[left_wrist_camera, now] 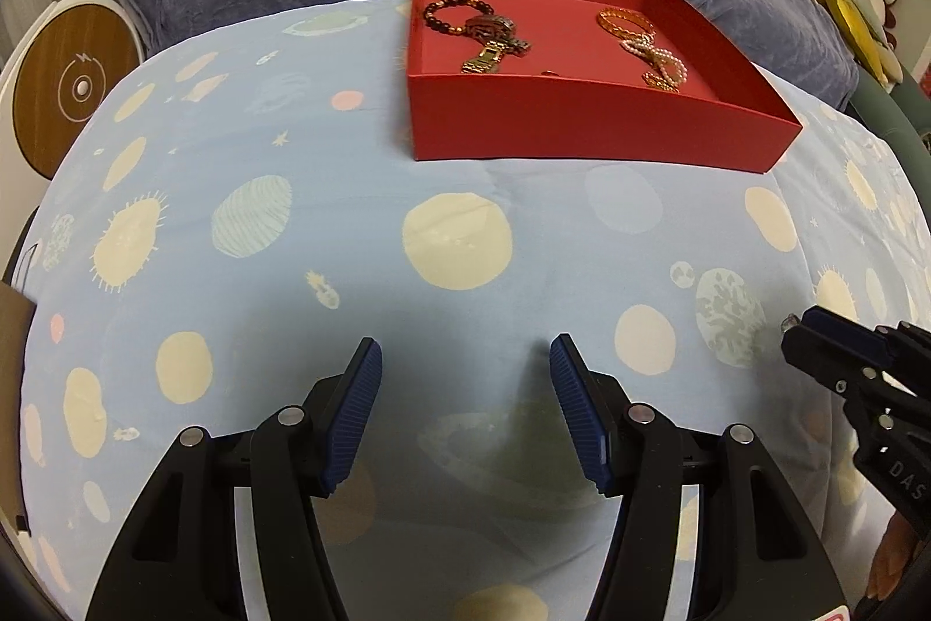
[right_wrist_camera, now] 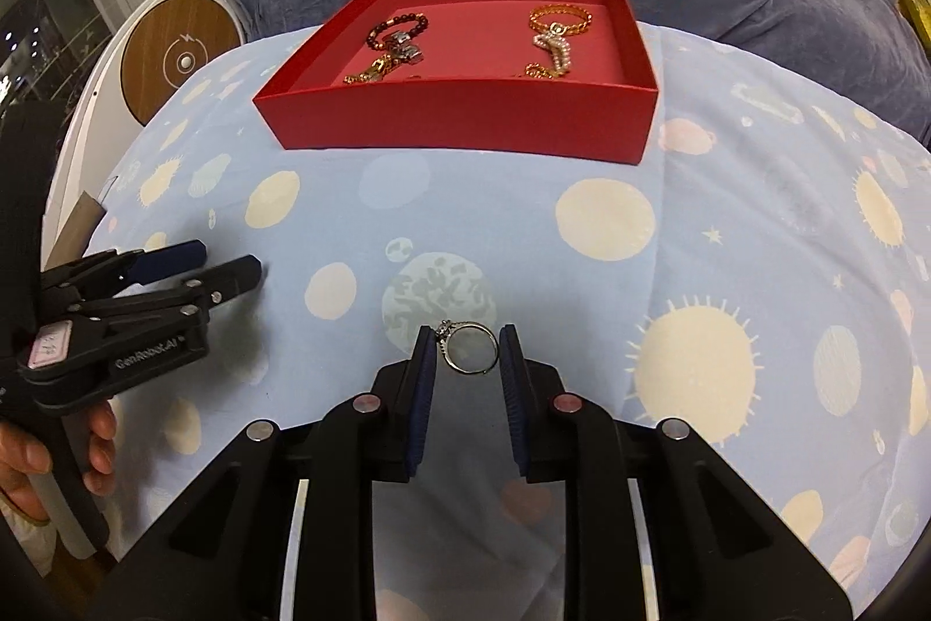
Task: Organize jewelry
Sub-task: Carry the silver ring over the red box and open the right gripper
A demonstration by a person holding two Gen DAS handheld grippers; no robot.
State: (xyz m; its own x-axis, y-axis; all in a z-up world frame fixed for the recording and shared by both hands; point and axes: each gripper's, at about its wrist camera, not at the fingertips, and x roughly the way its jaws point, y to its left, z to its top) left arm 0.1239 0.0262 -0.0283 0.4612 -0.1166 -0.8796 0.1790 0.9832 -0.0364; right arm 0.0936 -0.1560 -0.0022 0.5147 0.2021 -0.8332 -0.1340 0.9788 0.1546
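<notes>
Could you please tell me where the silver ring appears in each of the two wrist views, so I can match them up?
Left wrist view: the silver ring itself cannot be made out; only the right gripper enters at the right edge.
Right wrist view: the silver ring sits lower centre, between the right gripper's fingers.
Shared landmark: the red box on the planet-print sheet.
</notes>
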